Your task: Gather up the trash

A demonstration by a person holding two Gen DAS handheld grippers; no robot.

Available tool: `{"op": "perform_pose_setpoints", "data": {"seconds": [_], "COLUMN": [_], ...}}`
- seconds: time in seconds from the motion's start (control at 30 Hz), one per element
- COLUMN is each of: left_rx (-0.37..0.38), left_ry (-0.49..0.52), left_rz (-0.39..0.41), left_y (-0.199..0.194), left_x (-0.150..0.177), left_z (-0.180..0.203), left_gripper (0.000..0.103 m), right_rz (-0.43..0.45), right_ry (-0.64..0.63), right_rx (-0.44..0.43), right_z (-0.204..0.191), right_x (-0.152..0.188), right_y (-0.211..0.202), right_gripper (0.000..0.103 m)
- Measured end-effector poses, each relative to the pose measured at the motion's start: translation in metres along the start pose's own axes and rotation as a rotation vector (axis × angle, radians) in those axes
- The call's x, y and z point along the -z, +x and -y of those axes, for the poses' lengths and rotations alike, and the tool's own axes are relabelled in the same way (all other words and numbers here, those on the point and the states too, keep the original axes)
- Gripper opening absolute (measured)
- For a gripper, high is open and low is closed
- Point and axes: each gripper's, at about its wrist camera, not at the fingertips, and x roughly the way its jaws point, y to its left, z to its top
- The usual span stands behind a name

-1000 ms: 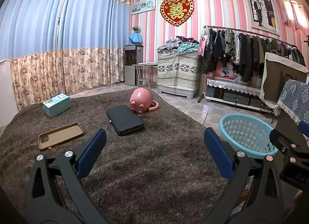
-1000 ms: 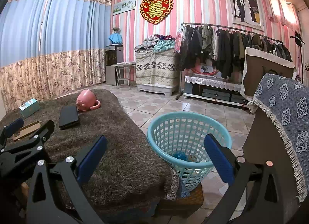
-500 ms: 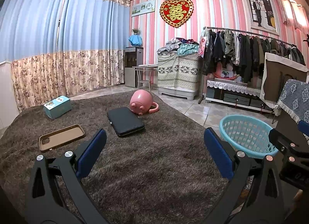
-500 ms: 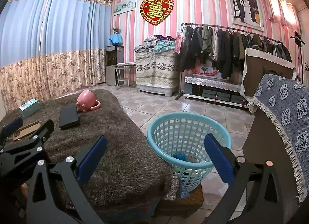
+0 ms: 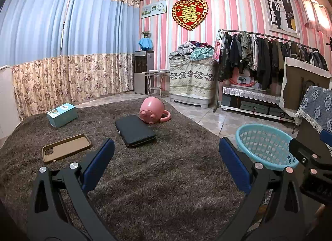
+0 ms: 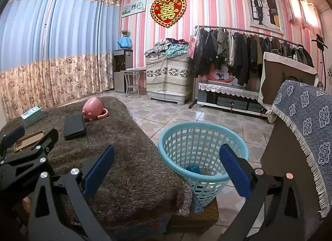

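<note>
A light blue plastic basket (image 6: 202, 149) stands on a low stool beside the shaggy brown-covered table (image 6: 128, 170); something blue and crumpled (image 6: 193, 168) lies in its bottom. The same basket (image 5: 264, 144) shows at the right of the left wrist view. My right gripper (image 6: 166, 173) is open and empty, hovering over the table's right edge near the basket. My left gripper (image 5: 166, 165) is open and empty above the table's front part. On the table lie a pink pig mug (image 5: 152, 110) on its side, a black case (image 5: 134, 130), a tan phone case (image 5: 66, 147) and a teal box (image 5: 62, 114).
A chair draped in blue patterned cloth (image 6: 307, 129) stands right of the basket. A clothes rack (image 5: 265, 58), a covered cabinet (image 5: 191, 81) and a water dispenser (image 5: 143, 70) line the far wall. Tiled floor (image 6: 186, 114) lies beyond the table.
Almost nothing: the left wrist view has shifted very slightly, and both grippers stay open and empty.
</note>
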Motion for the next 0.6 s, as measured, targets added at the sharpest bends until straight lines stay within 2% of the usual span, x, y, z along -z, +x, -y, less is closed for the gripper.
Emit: {"op": "perform_pose_setpoints", "data": {"seconds": [0.6], "left_rx": [-0.001], "left_ry": [0.002], "left_rz": [0.002], "left_y": [-0.0006], "left_x": [0.0007], "left_z": [0.0011], "left_gripper": [0.098], "right_rz": [0.001], "right_ry": [-0.001], "right_rx": [0.0], "right_z": [-0.0004], "right_x": [0.0012], "right_y": [0.0004], "right_gripper": [0.098]}}
